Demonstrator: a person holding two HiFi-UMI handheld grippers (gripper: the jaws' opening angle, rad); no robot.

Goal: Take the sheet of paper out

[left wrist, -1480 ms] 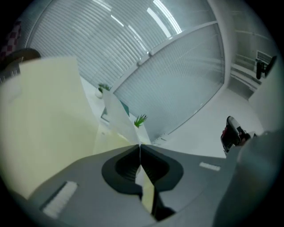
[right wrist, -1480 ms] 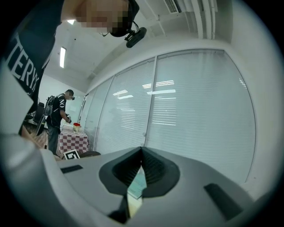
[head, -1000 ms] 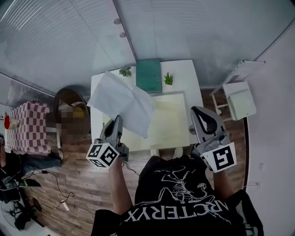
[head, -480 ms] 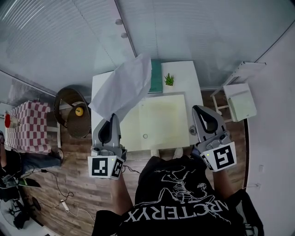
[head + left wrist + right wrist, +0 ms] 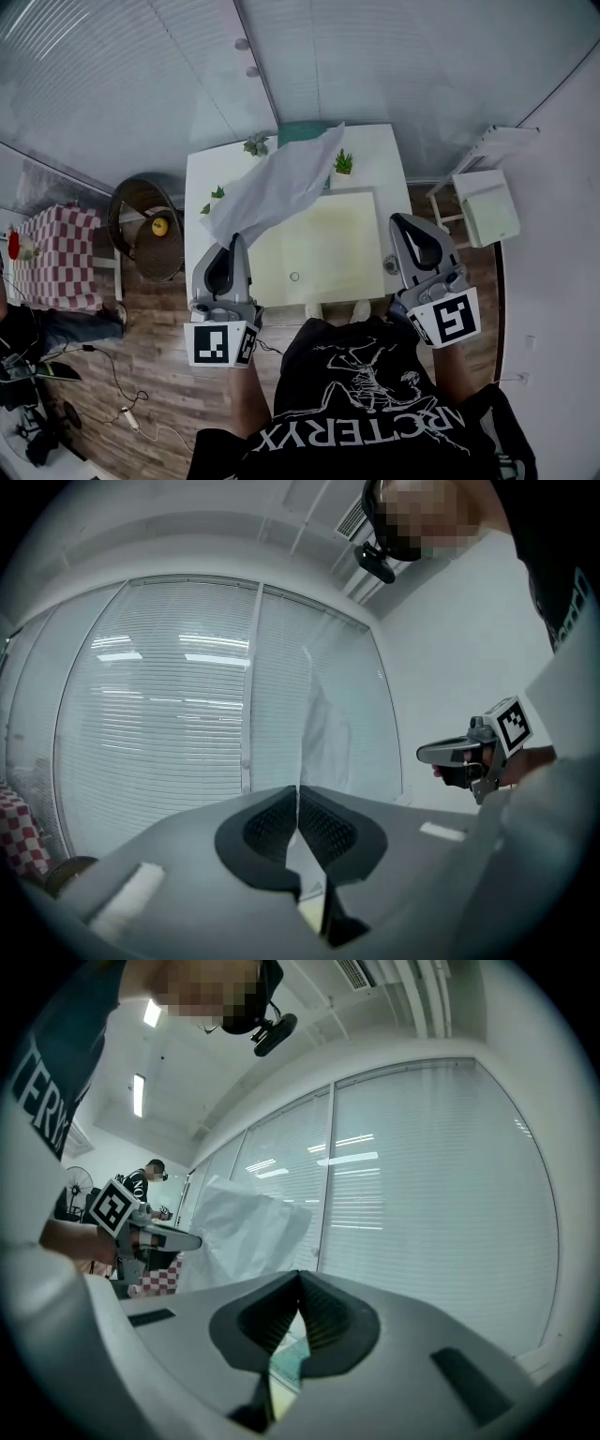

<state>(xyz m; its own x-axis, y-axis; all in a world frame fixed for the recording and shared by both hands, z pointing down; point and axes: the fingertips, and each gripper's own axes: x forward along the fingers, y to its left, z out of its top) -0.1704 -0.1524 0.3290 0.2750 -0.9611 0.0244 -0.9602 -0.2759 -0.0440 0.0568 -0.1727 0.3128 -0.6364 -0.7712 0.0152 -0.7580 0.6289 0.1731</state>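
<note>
The white sheet of paper (image 5: 279, 185) hangs in the air over the left half of the white table (image 5: 386, 150), slanting up and to the right. My left gripper (image 5: 233, 242) is shut on its lower corner. In the left gripper view the sheet (image 5: 321, 733) rises edge-on from between the closed pads of that gripper (image 5: 298, 803). My right gripper (image 5: 405, 225) hovers at the table's right front, shut on nothing. Its own view shows the closed jaws (image 5: 299, 1283), the sheet (image 5: 246, 1232) and the left gripper (image 5: 167, 1237) off to the left.
A pale yellow mat (image 5: 333, 246) covers the table's front, with a small ring (image 5: 294, 277) on it. A teal book (image 5: 298, 131) and small potted plants (image 5: 344, 161) stand at the back. A round wicker stool (image 5: 150, 225) is at the left, a white chair (image 5: 487, 202) at the right.
The left gripper has risen and rolled upright with the sheet in it. The sheet lifted off the table's left side and swung up and to the right. The right gripper has not moved.
</note>
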